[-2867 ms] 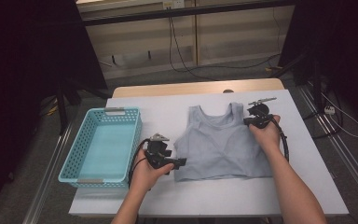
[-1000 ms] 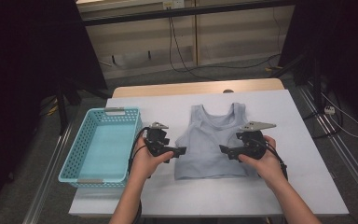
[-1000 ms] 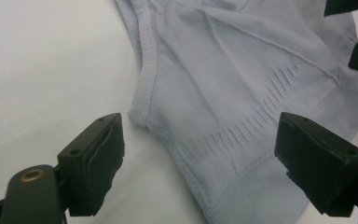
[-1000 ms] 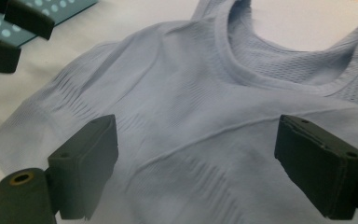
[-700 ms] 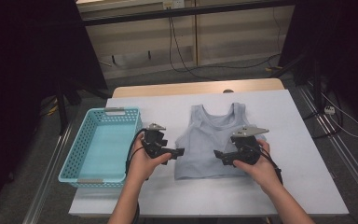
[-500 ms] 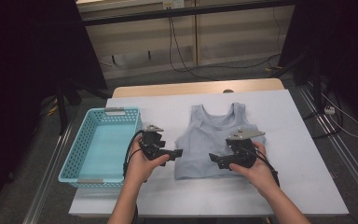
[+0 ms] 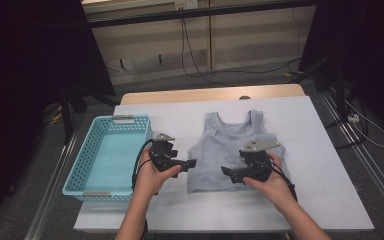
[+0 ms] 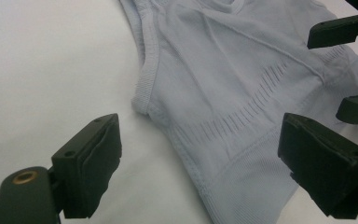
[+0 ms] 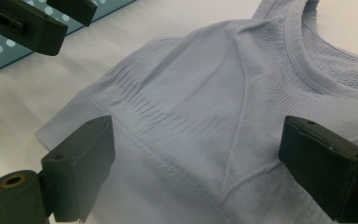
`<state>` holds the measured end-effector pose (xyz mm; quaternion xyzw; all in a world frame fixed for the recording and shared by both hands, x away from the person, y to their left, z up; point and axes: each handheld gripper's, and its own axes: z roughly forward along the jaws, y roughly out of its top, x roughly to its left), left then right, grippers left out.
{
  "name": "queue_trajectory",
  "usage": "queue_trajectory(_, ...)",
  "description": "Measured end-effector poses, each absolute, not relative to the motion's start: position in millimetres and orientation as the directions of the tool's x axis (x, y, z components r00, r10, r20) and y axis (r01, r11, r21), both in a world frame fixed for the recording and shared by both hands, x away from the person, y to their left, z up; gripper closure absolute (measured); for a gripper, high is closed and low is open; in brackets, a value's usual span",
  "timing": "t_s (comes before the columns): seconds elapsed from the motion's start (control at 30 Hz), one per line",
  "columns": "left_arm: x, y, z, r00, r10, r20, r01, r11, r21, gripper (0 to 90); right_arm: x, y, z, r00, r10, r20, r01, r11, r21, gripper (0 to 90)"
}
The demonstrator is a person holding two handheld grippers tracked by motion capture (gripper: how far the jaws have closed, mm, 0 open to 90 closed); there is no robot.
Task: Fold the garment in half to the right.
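Since the earlier frames, the right gripper [image 7: 226,172] has come down from the shoulder of the pale grey ribbed knit tank top [image 7: 230,150] to its hem, jaws wide and holding nothing. Opposite, the left gripper [image 7: 191,162] hovers beside the top's left edge, 2 jaws wide, empty. Flat mid-table [image 7: 320,165] lies the top; the turquoise plastic basket [image 7: 80,172] stands at the table's left edge.

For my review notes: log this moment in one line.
left gripper: open, beside tank top | right gripper: open, over its hem | basket: empty

one tank top [image 7: 232,150], one basket [image 7: 109,155], two tools
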<state>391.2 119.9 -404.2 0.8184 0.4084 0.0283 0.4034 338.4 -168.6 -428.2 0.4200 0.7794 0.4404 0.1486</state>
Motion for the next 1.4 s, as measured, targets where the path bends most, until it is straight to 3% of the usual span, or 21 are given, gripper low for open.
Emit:
queue_trajectory(1.03,388.7,134.0,-403.7,0.651,0.705,-0.281,0.651,-0.329,0.684,11.7,327.5,-122.6,-426.2,-0.755,0.643,0.129,0.448,0.361,0.818,12.3)
queue_trajectory(1.4,387.9,135.4,-404.6,0.640,0.717,-0.276,0.654,-0.321,0.684,12.6,325.5,-105.4,-435.1,-0.800,0.586,0.127,0.424,0.404,0.811,22.3)
